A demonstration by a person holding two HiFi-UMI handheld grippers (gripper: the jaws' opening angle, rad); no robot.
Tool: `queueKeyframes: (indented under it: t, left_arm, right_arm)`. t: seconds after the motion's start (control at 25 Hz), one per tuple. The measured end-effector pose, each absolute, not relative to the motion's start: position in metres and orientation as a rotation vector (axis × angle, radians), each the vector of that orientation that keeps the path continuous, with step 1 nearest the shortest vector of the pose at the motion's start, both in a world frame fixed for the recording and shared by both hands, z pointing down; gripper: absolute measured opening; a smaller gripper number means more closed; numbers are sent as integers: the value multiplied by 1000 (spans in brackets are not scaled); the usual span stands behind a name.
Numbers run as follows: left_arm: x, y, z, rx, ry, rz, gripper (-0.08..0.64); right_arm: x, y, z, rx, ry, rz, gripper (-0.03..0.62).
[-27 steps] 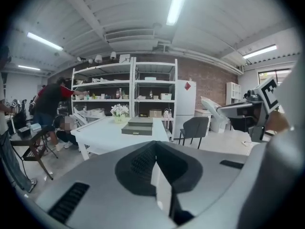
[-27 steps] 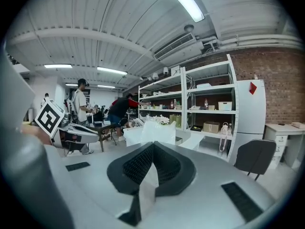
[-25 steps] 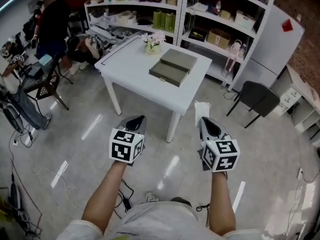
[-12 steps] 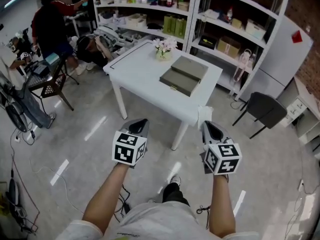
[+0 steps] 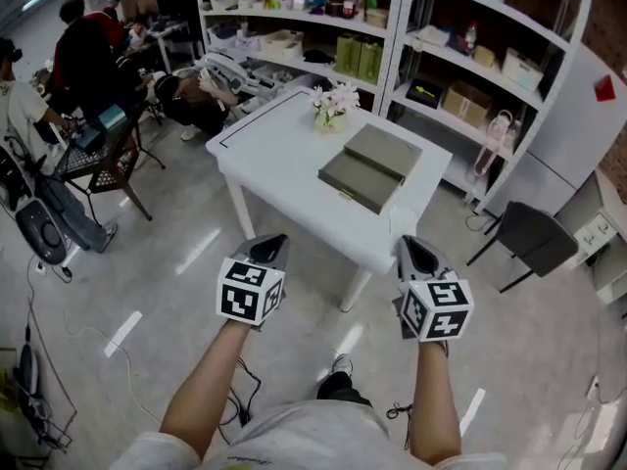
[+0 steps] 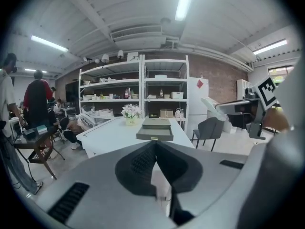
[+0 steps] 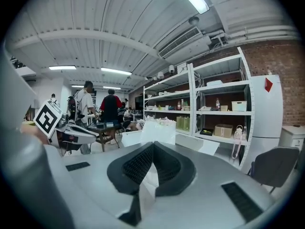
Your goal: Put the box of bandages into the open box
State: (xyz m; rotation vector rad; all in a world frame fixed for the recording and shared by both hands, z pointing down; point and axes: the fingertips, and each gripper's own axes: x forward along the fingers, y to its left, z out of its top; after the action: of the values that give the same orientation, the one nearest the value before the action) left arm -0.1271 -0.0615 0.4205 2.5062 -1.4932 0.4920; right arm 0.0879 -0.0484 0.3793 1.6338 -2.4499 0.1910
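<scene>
The open grey box (image 5: pixel 369 167) lies on a white table (image 5: pixel 284 160), past both grippers; it also shows in the left gripper view as the grey box (image 6: pixel 155 129). My right gripper (image 5: pixel 407 244) is shut on a small white box of bandages (image 7: pixel 157 130), which sticks out beyond its jaws. In the head view that white box is hard to tell from the table edge behind it. My left gripper (image 5: pixel 272 240) is shut with nothing in it. Both are held at waist height, short of the table's near corner.
A pot of flowers (image 5: pixel 333 107) stands behind the grey box. White shelving (image 5: pixel 421 27) lines the back, with a white cabinet (image 5: pixel 580 116) to its right. A black chair (image 5: pixel 529 235) stands right of the table. People (image 5: pixel 83 62) and a cluttered chair (image 5: pixel 93 145) are at the left.
The table and grey box have come nearer and shifted right in the head view. Both grippers keep their places and stay shut.
</scene>
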Motion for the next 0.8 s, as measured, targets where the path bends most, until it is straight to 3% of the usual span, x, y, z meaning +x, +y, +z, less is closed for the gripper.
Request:
queueKeyframes:
  t: [0.8]
  left_arm:
    - [-69,-174,426,2453,-1520,519,3]
  right_arm:
    - [138,-168,393,1536,-2477,240,5]
